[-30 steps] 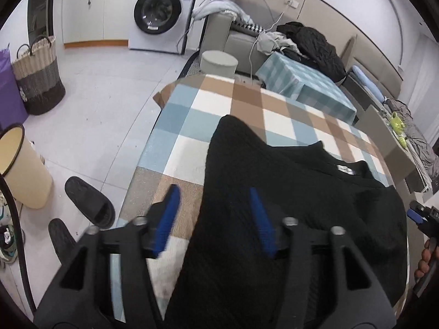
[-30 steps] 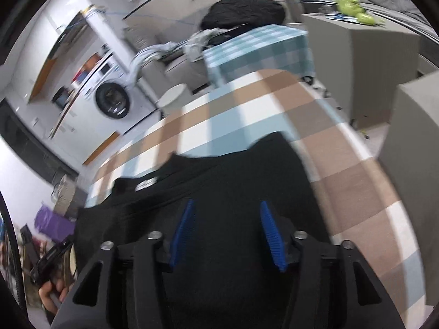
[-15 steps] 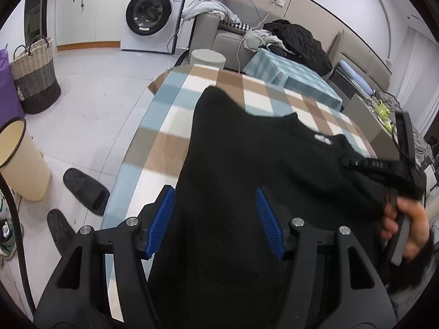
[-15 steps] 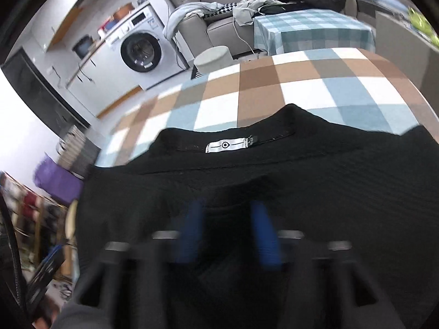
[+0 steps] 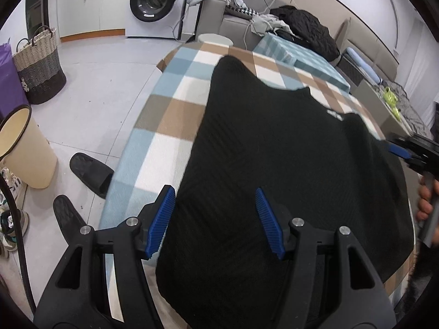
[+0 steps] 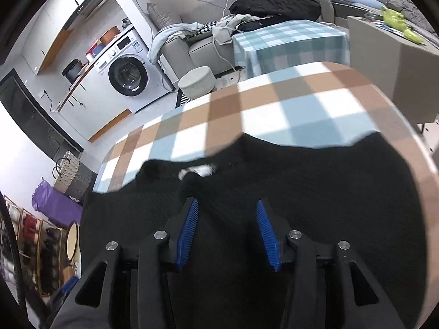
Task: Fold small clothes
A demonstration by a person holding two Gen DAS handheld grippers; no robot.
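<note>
A black knitted top [image 5: 279, 148] lies spread on the checked tablecloth [image 5: 170, 115], its collar and white label [image 5: 335, 115] toward the far side. In the right wrist view the top [image 6: 315, 192] fills the near table with the label [image 6: 196, 170] just ahead of the fingers. My left gripper [image 5: 215, 219] is open and empty above the top's near left edge. My right gripper [image 6: 225, 230] is open and empty over the top below the collar; it also shows at the right edge of the left wrist view [image 5: 411, 153].
Left of the table on the floor are black slippers [image 5: 90, 172], a cream bin [image 5: 26, 148] and a woven basket [image 5: 38, 68]. A washing machine [image 5: 156, 2], a sofa with clothes [image 5: 274, 24], a round stool [image 6: 196, 81] and a second checked table [image 6: 290, 44] stand beyond.
The right gripper has swung back to the right side of the top. The left gripper has drawn back slightly; both stay open and empty.
</note>
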